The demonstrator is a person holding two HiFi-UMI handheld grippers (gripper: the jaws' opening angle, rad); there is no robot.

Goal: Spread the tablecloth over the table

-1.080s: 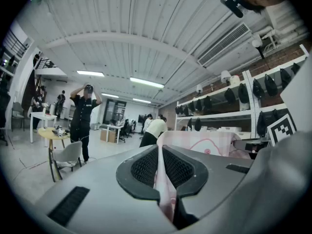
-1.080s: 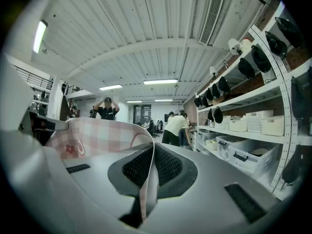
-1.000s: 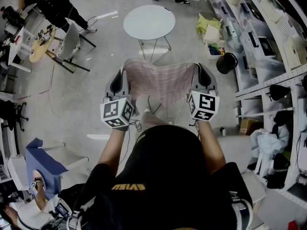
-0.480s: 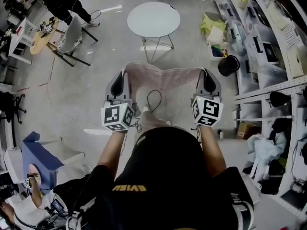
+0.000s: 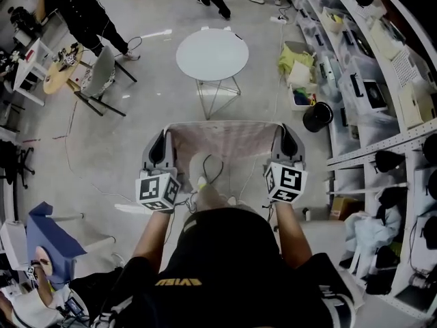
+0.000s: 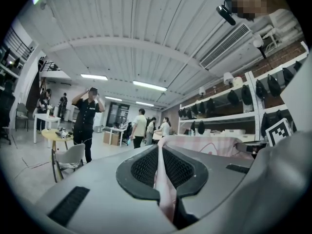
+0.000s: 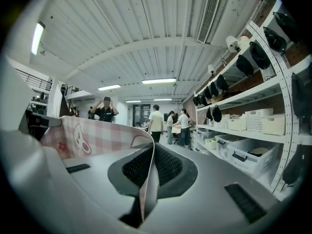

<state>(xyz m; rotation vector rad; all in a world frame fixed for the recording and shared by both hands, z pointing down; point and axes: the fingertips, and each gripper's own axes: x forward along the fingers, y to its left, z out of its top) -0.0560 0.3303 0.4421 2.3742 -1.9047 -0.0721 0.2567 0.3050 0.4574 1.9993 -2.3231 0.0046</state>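
**Head view.** The pink-and-white checked fabric tablecloth (image 5: pixel 229 142) hangs in the air at frame centre, stretched between the two grippers above the grey concrete floor (image 5: pixel 136 135). The left gripper (image 5: pixel 162 149) has its left corner and the right gripper (image 5: pixel 289 142) its right corner. The top edge runs nearly straight between them. The round white worktop (image 5: pixel 212 53) on wire legs stands in the upper middle of the frame, well apart from the cloth and bare.

The step in hand looks like bringing the cloth to the worktop. It would go best with both corners kept level and the edge taut. The edge should pass beyond the far rim before it is lowered, so the drape falls evenly all round. The cloth's lower edge is hidden behind the person's body, so I cannot tell how near the floor it hangs.

**Left gripper view.** The jaws are pressed together on a fold of the cloth, which stands up between the black ribbed pads (image 6: pixel 144 167). The cloth then runs off to the right. The worktop is not visible here; the gripper's grey body fills the lower frame.

**Right gripper view.** The jaws pinch the cloth's thin edge, and the fabric sweeps off to the left. It carries a white cartoon print (image 7: pixel 83 140) that is too curved to make out fully. The worktop is not in sight here either.
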